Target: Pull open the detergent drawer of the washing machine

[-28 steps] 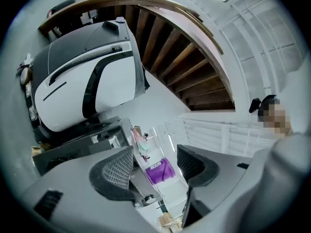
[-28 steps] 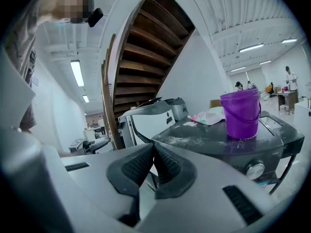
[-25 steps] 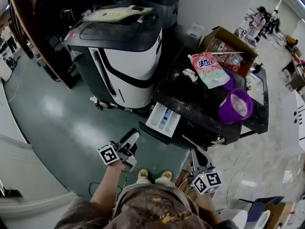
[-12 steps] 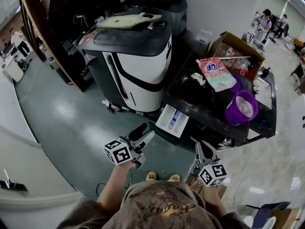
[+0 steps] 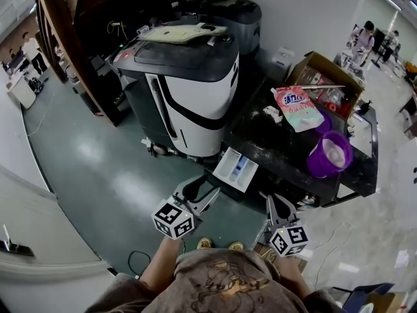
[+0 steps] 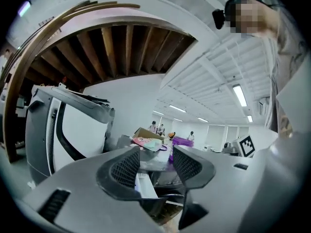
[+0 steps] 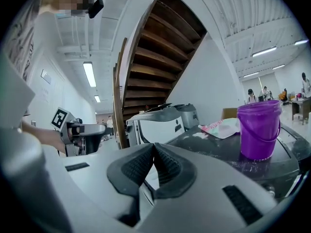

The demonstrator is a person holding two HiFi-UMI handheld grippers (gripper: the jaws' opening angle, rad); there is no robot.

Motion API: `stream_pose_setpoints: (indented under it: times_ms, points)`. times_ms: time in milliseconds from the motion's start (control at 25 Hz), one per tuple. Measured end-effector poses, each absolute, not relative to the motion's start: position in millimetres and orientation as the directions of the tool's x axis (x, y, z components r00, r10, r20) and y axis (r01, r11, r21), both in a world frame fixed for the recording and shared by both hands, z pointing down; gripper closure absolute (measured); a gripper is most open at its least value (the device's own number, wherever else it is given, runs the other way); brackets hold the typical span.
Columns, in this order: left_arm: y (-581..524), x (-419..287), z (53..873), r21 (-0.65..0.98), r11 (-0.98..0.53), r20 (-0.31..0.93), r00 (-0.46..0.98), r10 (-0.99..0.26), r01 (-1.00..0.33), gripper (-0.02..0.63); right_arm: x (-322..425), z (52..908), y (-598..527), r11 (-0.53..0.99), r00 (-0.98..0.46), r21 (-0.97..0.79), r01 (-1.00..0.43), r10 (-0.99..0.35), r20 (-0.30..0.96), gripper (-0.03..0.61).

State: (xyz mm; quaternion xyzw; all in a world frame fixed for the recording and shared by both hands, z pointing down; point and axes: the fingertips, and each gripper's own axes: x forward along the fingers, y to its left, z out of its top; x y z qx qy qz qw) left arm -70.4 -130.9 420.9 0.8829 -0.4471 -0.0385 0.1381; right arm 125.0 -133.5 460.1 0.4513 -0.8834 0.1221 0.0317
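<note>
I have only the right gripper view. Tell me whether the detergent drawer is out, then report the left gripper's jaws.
Observer: Head view: the detergent drawer stands pulled out of the washing machine's front, open to above.
Operator: Now the left jaws.
Observer: The left gripper view shows the left gripper with jaws apart, gripping nothing. They have just been closing a little, and the drawer shows beyond the gap.
Operator: Report what's inside the drawer.
Observer: Head view: a blue insert sits in the white tray. Whether there is detergent in it, I can't tell.
</note>
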Motion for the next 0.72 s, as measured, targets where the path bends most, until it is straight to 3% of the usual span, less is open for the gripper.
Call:
stream_pose_setpoints:
  times_ms: [440, 720]
  points:
    - [-127.7, -61.4, 453.9, 0.202, -0.549, 0.105, 0.575, -0.811, -0.811, 0.545, 129.6, 477.8, -136.4, 0.567, -0.593, -0.174, -0.805, -0.783, 0.189, 0.577]
    - [-135.6, -65.4, 472.1, 0.203, -0.508, 0.141, 0.539, -0.831, -0.837, 0.582, 131.5, 488.9, -140.5, 0.571, -0.592, -0.159, -0.806, -0.779, 0.205, 0.577]
